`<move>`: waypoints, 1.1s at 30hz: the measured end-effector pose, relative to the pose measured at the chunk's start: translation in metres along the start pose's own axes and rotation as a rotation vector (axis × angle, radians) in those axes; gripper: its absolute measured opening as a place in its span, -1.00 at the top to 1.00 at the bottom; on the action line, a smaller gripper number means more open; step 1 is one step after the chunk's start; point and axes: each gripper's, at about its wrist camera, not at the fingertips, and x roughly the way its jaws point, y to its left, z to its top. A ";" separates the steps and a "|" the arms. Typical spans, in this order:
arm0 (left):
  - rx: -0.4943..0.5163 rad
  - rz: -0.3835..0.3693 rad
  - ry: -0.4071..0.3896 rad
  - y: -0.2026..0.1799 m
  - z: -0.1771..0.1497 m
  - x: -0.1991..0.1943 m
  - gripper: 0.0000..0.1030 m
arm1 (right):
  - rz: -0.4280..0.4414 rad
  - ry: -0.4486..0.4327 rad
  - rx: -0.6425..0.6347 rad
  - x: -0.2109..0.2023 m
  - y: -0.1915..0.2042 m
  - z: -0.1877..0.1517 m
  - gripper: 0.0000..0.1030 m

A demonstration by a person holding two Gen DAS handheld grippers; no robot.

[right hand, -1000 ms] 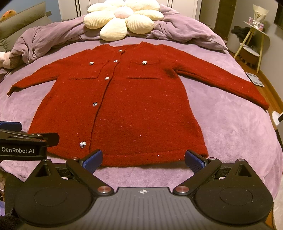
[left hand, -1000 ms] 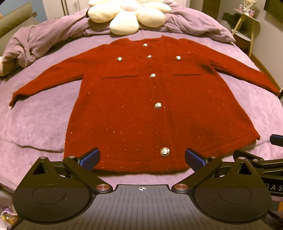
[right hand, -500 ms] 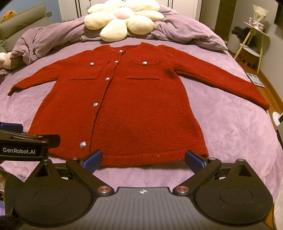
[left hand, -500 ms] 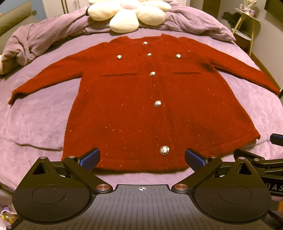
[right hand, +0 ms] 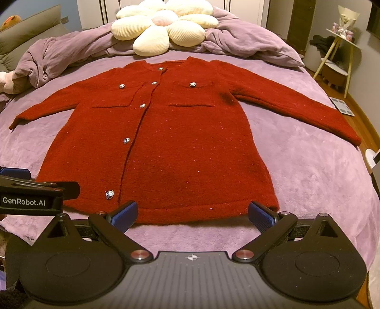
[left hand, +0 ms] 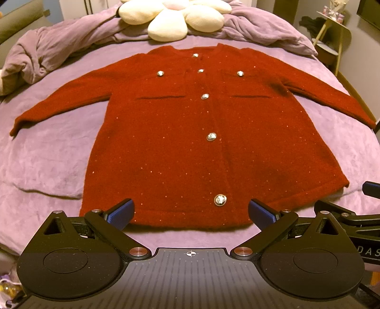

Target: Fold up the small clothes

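A small red knit cardigan (left hand: 190,142) with silver buttons lies flat and face up on the purple bed, sleeves spread to both sides; it also shows in the right wrist view (right hand: 171,147). My left gripper (left hand: 191,211) is open and empty, hovering just short of the hem near the bottom button (left hand: 220,200). My right gripper (right hand: 192,212) is open and empty, hovering by the hem's right half. The left gripper's body shows at the left edge of the right wrist view (right hand: 30,197).
A cream flower-shaped cushion (left hand: 175,16) and a bunched purple duvet (left hand: 47,47) lie at the head of the bed (left hand: 47,161). A small side table (right hand: 339,54) and wooden floor (right hand: 363,123) are to the right of the bed.
Both views have shifted slightly; the cardigan sits a little lower and closer in the right wrist view. Both grippers stay open and the cardigan has not moved.
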 end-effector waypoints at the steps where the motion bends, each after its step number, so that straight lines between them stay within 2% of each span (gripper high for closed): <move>1: 0.000 -0.001 0.000 0.000 0.000 0.000 -1.00 | 0.002 0.000 0.001 0.000 0.000 0.000 -0.92; 33: -0.005 -0.008 0.013 -0.001 0.001 0.010 -1.00 | 0.025 -0.021 0.038 0.005 -0.010 -0.009 -0.92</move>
